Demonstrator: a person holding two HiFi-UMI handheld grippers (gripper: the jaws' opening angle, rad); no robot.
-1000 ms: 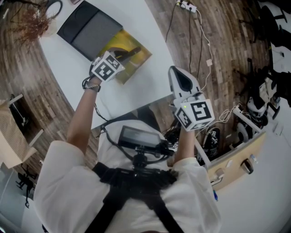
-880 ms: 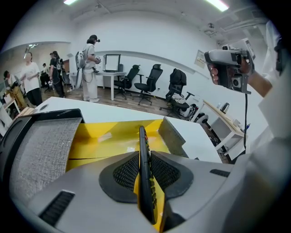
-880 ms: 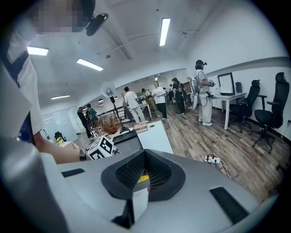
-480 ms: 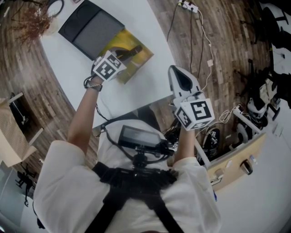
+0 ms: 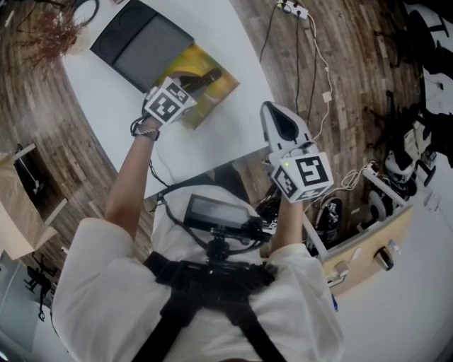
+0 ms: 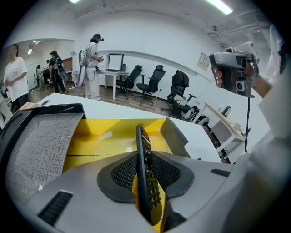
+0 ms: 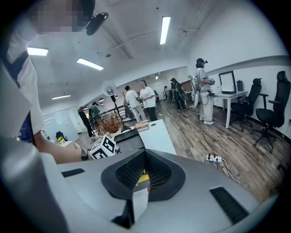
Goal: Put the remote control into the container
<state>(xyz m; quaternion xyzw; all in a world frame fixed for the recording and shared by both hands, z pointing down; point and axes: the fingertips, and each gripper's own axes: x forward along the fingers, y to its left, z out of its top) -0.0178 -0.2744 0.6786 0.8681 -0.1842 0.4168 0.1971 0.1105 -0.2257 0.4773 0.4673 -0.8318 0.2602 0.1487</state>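
A black remote control [image 6: 144, 173] stands on edge between the pads of my left gripper [image 6: 145, 157], its tip out over the open yellow container [image 6: 104, 136]. The pads still touch the remote on both sides while the jaws are opening. In the head view the left gripper [image 5: 185, 90] is over the near part of the yellow container [image 5: 216, 95] on the white table [image 5: 212, 141], and the remote control [image 5: 202, 80] pokes forward from it. My right gripper [image 5: 279, 121] hangs off the table's right edge, above the floor. In its own view the right gripper [image 7: 144, 157] is shut and holds nothing.
A dark grey case [image 5: 141, 46] lies on the table just behind the container, and shows as a grey fabric surface [image 6: 36, 141] to the container's left. A power strip [image 5: 291, 10] with cables lies on the wood floor to the right. Dried branches [image 5: 49, 32] stand at far left.
The left gripper with the remote has shifted slightly farther over the yellow container. The right gripper has barely moved.
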